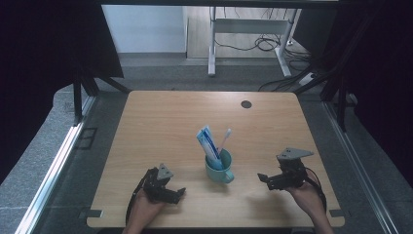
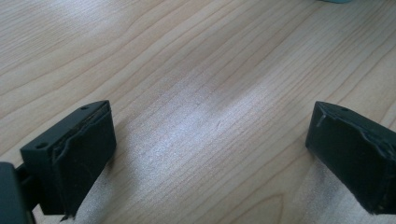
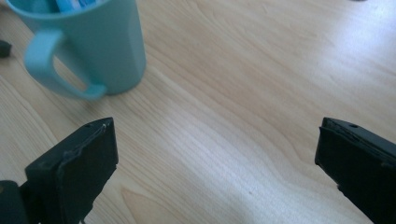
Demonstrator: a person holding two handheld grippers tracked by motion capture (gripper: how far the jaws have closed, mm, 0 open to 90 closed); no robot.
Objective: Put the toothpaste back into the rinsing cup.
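A teal mug (image 1: 218, 168) stands on the wooden table (image 1: 160, 122), a little in front of its middle. A blue-and-white toothpaste tube (image 1: 208, 145) and a white toothbrush (image 1: 225, 138) stick up out of it. My left gripper (image 1: 178, 193) rests low near the front edge, left of the mug, open with nothing between its jaws. My right gripper (image 1: 263, 178) sits to the mug's right, open and empty. In the right gripper view the mug (image 3: 100, 44) is at the upper left, its handle (image 3: 53, 70) turned towards me. Bare wood lies between the left gripper's (image 2: 208, 154) jaws.
A small dark round grommet (image 1: 246, 104) sits in the tabletop near the far edge. Beyond the table are a grey floor, a desk frame (image 1: 248, 34) and loose cables. Dark curtains hang on both sides.
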